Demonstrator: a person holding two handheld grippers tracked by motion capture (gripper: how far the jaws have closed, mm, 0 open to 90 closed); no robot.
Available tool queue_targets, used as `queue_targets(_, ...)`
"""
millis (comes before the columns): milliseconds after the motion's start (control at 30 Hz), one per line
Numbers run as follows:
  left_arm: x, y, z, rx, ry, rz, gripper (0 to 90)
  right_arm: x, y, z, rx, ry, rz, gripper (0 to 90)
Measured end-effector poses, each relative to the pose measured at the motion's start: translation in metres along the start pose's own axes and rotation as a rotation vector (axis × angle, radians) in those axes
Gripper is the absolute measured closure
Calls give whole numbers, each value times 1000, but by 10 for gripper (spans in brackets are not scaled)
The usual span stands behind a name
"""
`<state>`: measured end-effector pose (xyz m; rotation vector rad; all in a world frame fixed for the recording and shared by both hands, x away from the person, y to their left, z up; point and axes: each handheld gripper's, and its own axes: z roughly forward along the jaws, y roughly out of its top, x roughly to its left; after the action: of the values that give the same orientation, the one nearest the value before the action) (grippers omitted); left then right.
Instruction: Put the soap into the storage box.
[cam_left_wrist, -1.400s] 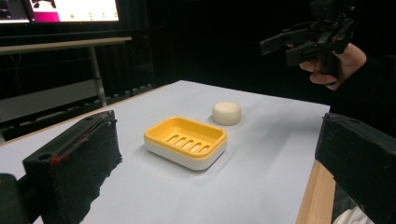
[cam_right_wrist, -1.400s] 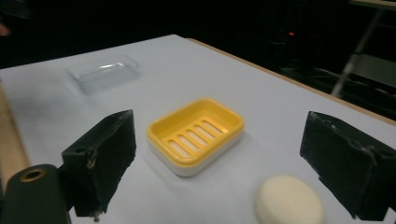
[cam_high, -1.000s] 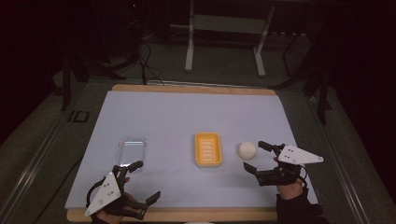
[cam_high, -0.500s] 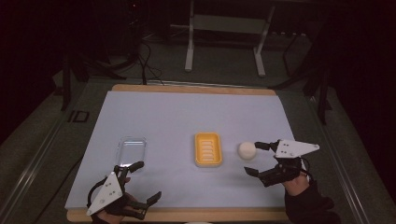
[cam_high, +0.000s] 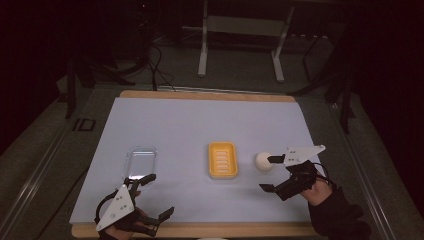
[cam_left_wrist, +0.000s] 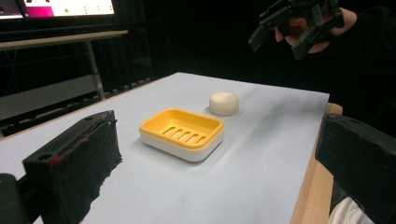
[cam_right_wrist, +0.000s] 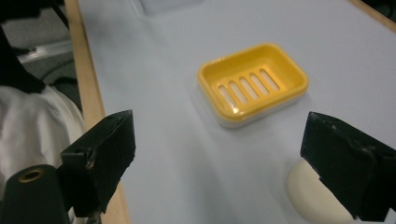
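A yellow soap dish (cam_high: 223, 160) sits near the middle of the worktop (cam_high: 200, 125), its slotted tray bare; the left gripper view and the right gripper view both show the slots with nothing lying on them. To its left, well apart, lies a clear plastic lid (cam_high: 140, 161), flat on the pale sheet, with nothing in it as far as the high view shows. Just right of the dish, apart from it, rests a round white soap bar (cam_high: 263, 161) directly on the worktop, not in any container.

The right gripper (cam_high: 270, 173) is at the right side of the worktop, near edge, held by a hand in a dark sleeve (cam_high: 336, 212) that comes in from the lower right. Its jaws stand wide apart and hold nothing; the far jaw's tip is over or just beside the soap bar, the near jaw is well short of it. In the right gripper view the soap lies low at the right, partly behind one jaw; whether that jaw touches it cannot be told.

The left gripper (cam_high: 154, 195) is at the near left corner, over the worktop's wooden edge, pointing right and away. Its jaws are also spread wide, with nothing between them, just near of the clear lid.
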<state>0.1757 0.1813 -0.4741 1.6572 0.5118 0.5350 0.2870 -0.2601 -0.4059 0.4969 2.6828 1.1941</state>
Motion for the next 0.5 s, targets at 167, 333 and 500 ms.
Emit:
queue_targets(167, 0, 0, 0, 2, -1, 0, 1, -4, -2, 9, 92, 43, 1, 100)
queue_targets(333, 0, 0, 0, 4, 1, 0, 1, -6, -5, 20, 208, 113, -12, 100)
queue_targets(500, 0, 0, 0, 5, 3, 0, 1, -11, -8, 29, 308, 137, -11, 100)
